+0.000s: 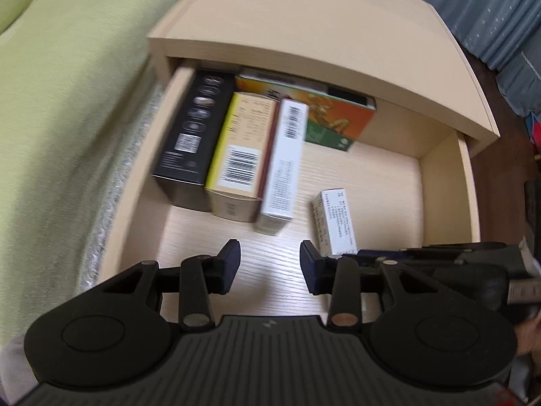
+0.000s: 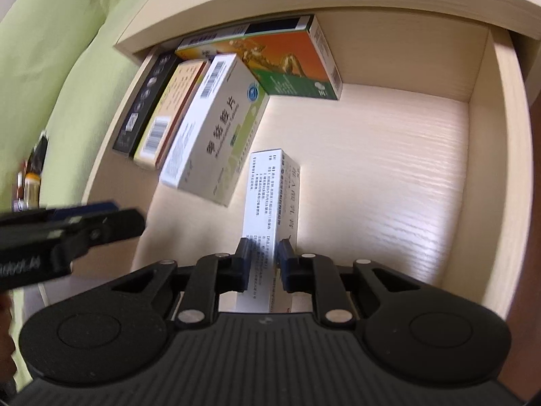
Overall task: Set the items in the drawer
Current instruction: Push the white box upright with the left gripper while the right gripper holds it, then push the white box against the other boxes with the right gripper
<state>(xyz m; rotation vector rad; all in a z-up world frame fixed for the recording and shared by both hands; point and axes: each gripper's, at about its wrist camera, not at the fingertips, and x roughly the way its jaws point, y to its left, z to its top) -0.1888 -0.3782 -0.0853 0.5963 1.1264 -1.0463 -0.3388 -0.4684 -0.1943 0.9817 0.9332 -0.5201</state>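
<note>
Pale wood drawer (image 2: 487,155): pulled out of nightstand (image 1: 304,27), floor mostly bare on right.
Left gripper (image 1: 269,264): fingers spread wide, holding nothing, hovering over front of drawer.
Right gripper (image 2: 263,260): fingers clamped on slim white box (image 2: 270,203), box over drawer floor; contact with floor unclear.
Back left stack: black box (image 1: 189,135), yellow-edged box (image 1: 240,145), white barcode box (image 1: 285,162) on edge, side by side.
Back wall: orange-green box (image 2: 287,61), partly under nightstand top.
Outside left: green bedding (image 1: 67,101).
</note>
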